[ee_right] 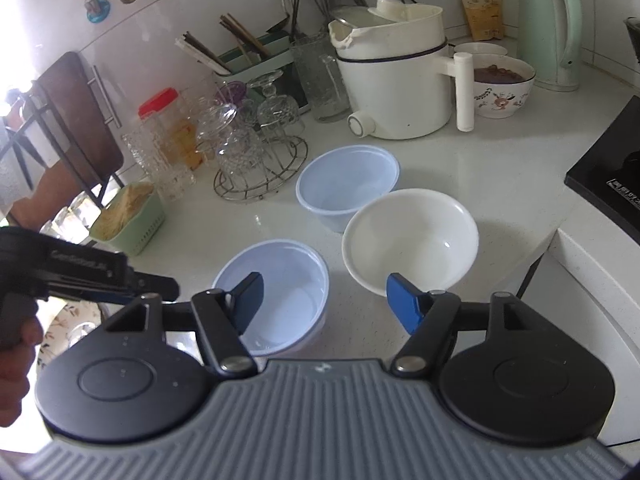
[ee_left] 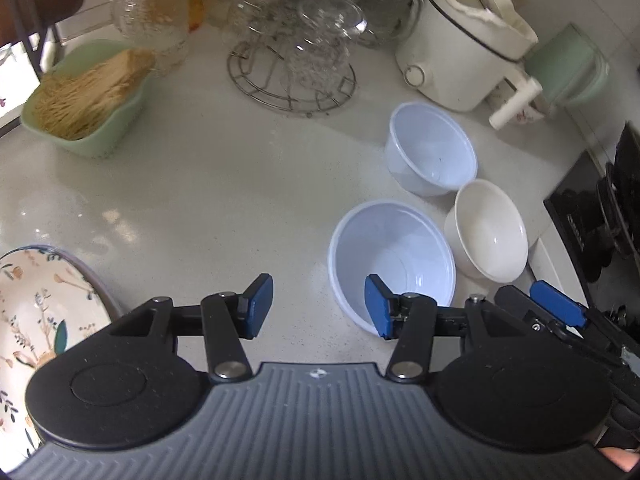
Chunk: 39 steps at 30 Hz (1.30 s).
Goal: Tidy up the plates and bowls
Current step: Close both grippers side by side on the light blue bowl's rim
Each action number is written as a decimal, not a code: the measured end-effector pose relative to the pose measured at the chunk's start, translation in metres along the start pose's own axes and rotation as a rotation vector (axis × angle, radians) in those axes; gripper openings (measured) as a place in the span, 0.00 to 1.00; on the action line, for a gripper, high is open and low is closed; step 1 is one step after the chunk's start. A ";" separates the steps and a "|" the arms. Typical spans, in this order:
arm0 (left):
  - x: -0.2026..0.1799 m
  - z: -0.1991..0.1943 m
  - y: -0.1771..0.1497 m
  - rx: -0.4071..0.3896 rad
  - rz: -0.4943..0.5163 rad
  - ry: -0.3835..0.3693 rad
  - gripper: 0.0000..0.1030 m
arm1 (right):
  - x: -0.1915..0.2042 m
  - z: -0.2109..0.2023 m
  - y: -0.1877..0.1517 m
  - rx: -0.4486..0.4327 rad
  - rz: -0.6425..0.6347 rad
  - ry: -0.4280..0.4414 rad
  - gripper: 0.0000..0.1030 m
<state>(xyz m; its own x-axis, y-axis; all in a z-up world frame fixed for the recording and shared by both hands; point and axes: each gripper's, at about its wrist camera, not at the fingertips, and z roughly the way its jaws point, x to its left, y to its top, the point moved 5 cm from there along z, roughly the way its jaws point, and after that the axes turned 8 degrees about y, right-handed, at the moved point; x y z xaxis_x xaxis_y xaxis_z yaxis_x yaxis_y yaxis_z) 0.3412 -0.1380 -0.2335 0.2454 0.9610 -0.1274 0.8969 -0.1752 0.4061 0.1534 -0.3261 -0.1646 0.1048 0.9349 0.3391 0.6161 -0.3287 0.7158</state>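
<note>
Both the left gripper (ee_left: 319, 306) and right gripper (ee_right: 324, 304) are held released. The near thin translucent-blue plastic bowl (ee_right: 276, 292), judged light and flexible, is best pinched at its rim; the white ceramic bowl (ee_right: 412, 240) to its right seems heavier, slippery and breakable.

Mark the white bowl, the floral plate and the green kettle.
white bowl (ee_right: 408, 236): right wrist view, on its inner wall.
floral plate (ee_left: 36, 304): left wrist view, on its patterned face near the left edge.
green kettle (ee_right: 544, 24): right wrist view, on its body.
</note>
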 end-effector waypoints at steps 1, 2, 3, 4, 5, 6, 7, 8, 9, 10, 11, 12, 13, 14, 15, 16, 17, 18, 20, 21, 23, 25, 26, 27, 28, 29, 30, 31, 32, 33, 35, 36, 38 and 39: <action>-0.003 0.002 0.000 0.001 0.006 0.001 0.55 | -0.001 0.001 -0.001 0.004 0.003 0.006 0.68; -0.005 0.005 0.000 0.003 0.007 -0.006 0.55 | -0.002 0.003 -0.002 0.004 0.006 0.013 0.68; -0.007 0.008 0.001 0.013 0.003 -0.012 0.55 | -0.003 0.004 -0.003 0.006 0.009 0.021 0.68; -0.009 0.010 0.002 0.016 -0.004 -0.012 0.55 | -0.004 0.006 -0.003 0.007 0.013 0.027 0.68; -0.010 0.011 0.003 0.010 -0.004 -0.012 0.55 | -0.005 0.007 -0.004 0.009 0.018 0.032 0.68; -0.012 0.013 0.004 0.003 0.001 -0.010 0.55 | -0.006 0.008 -0.005 0.012 0.024 0.036 0.68; -0.013 0.016 0.006 0.003 0.004 0.000 0.55 | -0.007 0.009 -0.006 0.012 0.032 0.042 0.68; -0.014 0.019 0.007 0.003 0.006 0.007 0.55 | -0.008 0.011 -0.006 0.013 0.040 0.047 0.68; -0.014 0.022 0.008 0.006 0.005 0.013 0.55 | -0.009 0.013 -0.006 0.016 0.050 0.055 0.68; -0.013 0.025 0.009 0.013 -0.001 0.017 0.55 | -0.009 0.016 -0.007 0.021 0.059 0.064 0.66; -0.013 0.028 0.010 0.019 -0.008 0.015 0.55 | -0.010 0.018 -0.007 0.025 0.064 0.069 0.64; -0.013 0.031 0.010 0.024 -0.016 0.009 0.55 | -0.009 0.020 -0.007 0.026 0.066 0.074 0.64; -0.013 0.034 0.009 0.031 -0.020 0.007 0.55 | -0.009 0.022 -0.008 0.026 0.069 0.081 0.64; -0.013 0.036 0.009 0.037 -0.024 0.010 0.55 | -0.008 0.024 -0.008 0.027 0.070 0.087 0.64; -0.012 0.038 0.008 0.044 -0.028 0.012 0.54 | -0.007 0.027 -0.008 0.033 0.071 0.096 0.63; -0.013 0.041 0.007 0.054 -0.034 0.009 0.54 | -0.007 0.030 -0.009 0.042 0.070 0.100 0.62; -0.013 0.043 0.007 0.063 -0.037 0.016 0.50 | -0.007 0.032 -0.009 0.049 0.067 0.098 0.57; -0.013 0.044 0.006 0.067 -0.034 0.045 0.45 | -0.007 0.034 -0.010 0.059 0.065 0.089 0.54; -0.017 0.046 0.007 0.070 -0.019 0.085 0.41 | -0.008 0.039 -0.011 0.084 0.071 0.073 0.48; -0.018 0.046 0.007 0.077 -0.030 0.064 0.39 | -0.009 0.040 -0.012 0.089 0.084 0.079 0.48; -0.018 0.048 0.008 0.088 -0.046 0.041 0.36 | -0.011 0.044 -0.014 0.099 0.108 0.097 0.43; -0.019 0.050 0.007 0.090 -0.041 0.059 0.32 | -0.011 0.047 -0.016 0.106 0.122 0.113 0.39; -0.019 0.050 0.006 0.093 -0.042 0.056 0.26 | -0.011 0.048 -0.016 0.106 0.126 0.117 0.37; -0.020 0.051 0.005 0.095 -0.047 0.055 0.19 | -0.011 0.048 -0.016 0.105 0.128 0.117 0.35; -0.019 0.052 0.005 0.093 -0.050 0.061 0.17 | -0.011 0.049 -0.016 0.107 0.123 0.107 0.32; -0.019 0.053 0.004 0.091 -0.056 0.066 0.13 | -0.010 0.050 -0.016 0.108 0.116 0.095 0.30; -0.018 0.054 0.004 0.094 -0.066 0.065 0.11 | -0.010 0.050 -0.016 0.108 0.114 0.088 0.27; -0.017 0.055 0.004 0.097 -0.078 0.055 0.10 | -0.011 0.051 -0.016 0.109 0.116 0.086 0.26; -0.016 0.056 0.003 0.102 -0.090 0.039 0.09 | -0.012 0.052 -0.017 0.113 0.121 0.085 0.25; -0.015 0.057 0.002 0.106 -0.097 0.033 0.08 | -0.013 0.054 -0.017 0.120 0.126 0.084 0.22; -0.015 0.057 0.002 0.103 -0.102 0.032 0.08 | -0.013 0.057 -0.017 0.132 0.130 0.092 0.15; -0.014 0.056 0.002 0.100 -0.103 0.037 0.08 | -0.012 0.058 -0.018 0.135 0.131 0.102 0.14; -0.013 0.055 0.002 0.093 -0.104 0.040 0.08 | -0.010 0.058 -0.017 0.135 0.119 0.109 0.14; -0.012 0.053 0.002 0.091 -0.110 0.036 0.08 | -0.010 0.058 -0.017 0.135 0.113 0.111 0.14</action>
<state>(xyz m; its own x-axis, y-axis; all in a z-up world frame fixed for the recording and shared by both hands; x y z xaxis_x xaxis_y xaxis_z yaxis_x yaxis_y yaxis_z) 0.3595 -0.1612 -0.2795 0.1320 0.9822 -0.1339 0.9477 -0.0854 0.3075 0.1873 -0.3217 -0.2156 0.0972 0.8699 0.4835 0.7054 -0.4029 0.5832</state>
